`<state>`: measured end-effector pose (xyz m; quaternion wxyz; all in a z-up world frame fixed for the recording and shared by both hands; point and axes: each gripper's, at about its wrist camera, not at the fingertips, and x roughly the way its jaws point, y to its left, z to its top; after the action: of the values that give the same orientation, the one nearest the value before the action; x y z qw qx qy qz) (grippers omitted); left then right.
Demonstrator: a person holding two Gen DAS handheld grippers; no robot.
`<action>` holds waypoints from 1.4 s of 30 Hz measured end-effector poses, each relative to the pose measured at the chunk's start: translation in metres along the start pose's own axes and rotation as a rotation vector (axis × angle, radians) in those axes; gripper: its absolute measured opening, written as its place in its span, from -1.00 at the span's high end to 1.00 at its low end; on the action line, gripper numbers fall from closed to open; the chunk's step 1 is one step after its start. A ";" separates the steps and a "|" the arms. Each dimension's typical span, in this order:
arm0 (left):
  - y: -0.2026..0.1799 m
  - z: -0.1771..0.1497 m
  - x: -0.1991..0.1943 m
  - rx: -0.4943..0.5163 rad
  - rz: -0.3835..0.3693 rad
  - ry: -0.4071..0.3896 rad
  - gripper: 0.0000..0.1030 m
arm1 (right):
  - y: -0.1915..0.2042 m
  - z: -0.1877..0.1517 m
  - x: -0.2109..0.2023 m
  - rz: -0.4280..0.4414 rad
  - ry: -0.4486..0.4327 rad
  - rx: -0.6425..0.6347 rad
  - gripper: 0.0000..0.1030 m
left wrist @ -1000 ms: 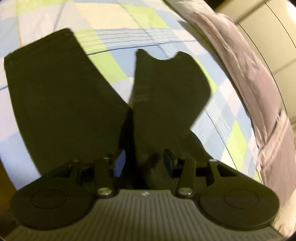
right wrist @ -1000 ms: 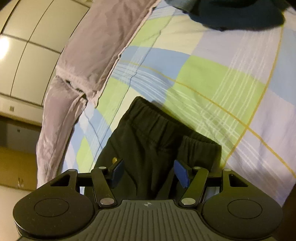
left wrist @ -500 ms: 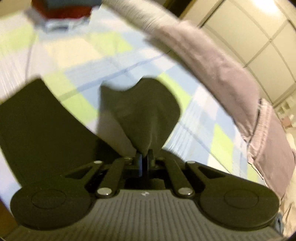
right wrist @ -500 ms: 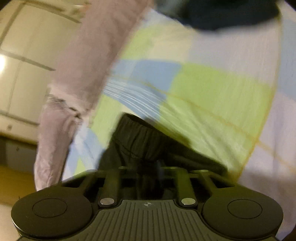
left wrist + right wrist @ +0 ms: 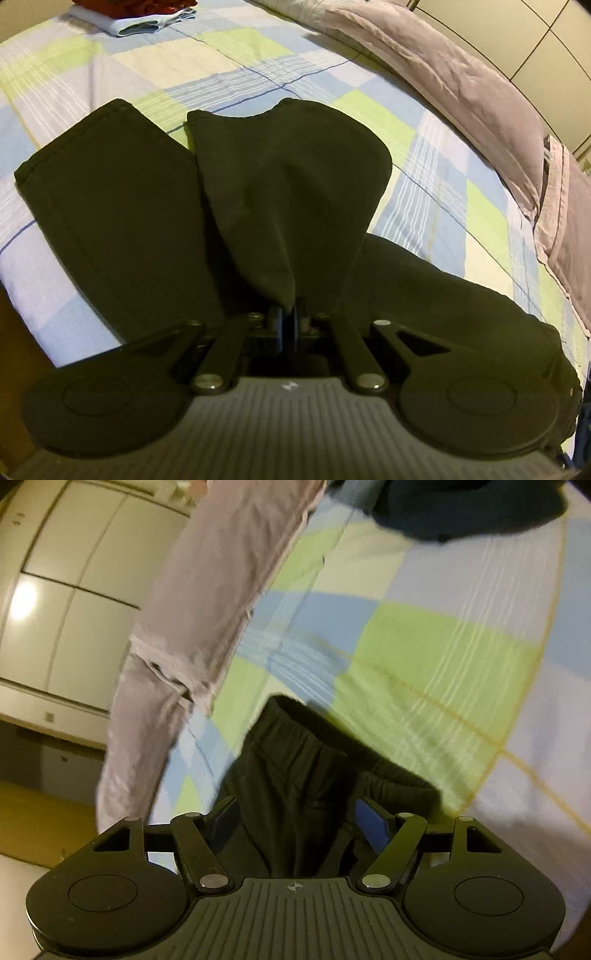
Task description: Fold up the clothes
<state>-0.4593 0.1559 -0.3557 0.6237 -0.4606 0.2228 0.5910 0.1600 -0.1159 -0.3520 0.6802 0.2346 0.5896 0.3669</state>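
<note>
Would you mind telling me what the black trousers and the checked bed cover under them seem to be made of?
The black trousers look like a soft matte knit, perhaps cotton jersey: the fabric drapes in smooth folds from the shut left gripper, and the waistband is gathered, elastic-like. The checked bed cover looks like thin woven cotton, matte, with fine creases and printed or woven stripes; the fibres themselves cannot be told.

Both views are dim and tinted warm yellow, as under indoor lamp light. In the right wrist view a round glare spot shines on the glossy wardrobe door [image 5: 23, 600], and the checked bedsheet [image 5: 424, 657] smears with motion blur. The left wrist view is sharper. The black trousers [image 5: 295, 206] read as a nearly flat dark mass with few visible folds. Fisheye distortion bends the bed edges, and the frame corners fall to black.
</note>
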 end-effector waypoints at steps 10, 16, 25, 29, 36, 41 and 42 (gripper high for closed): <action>-0.001 0.014 -0.019 0.028 -0.030 -0.058 0.94 | 0.010 0.005 0.015 0.005 -0.018 -0.008 0.61; 0.004 0.003 -0.041 0.102 -0.009 -0.076 0.93 | 0.010 -0.005 -0.036 -0.008 -0.006 -0.037 0.65; 0.011 -0.012 -0.043 0.112 0.005 -0.087 0.92 | -0.006 -0.021 -0.046 -0.048 0.006 -0.042 0.64; 0.012 -0.018 -0.028 0.111 0.034 -0.048 0.92 | -0.004 -0.024 -0.037 -0.107 0.033 -0.110 0.64; 0.014 -0.021 -0.027 0.099 0.022 -0.015 0.80 | 0.042 -0.028 -0.031 -0.335 0.045 -0.348 -0.12; 0.033 -0.006 -0.058 0.038 -0.086 -0.048 0.68 | 0.072 -0.038 -0.056 -0.508 -0.089 -0.501 -0.13; 0.038 -0.002 -0.063 0.022 -0.097 -0.062 0.67 | 0.073 -0.038 -0.059 -0.499 -0.111 -0.476 -0.13</action>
<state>-0.5071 0.1167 -0.3167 0.6633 -0.4454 0.1870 0.5716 0.1042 -0.1210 -0.2670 0.8158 -0.0626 0.4886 0.3030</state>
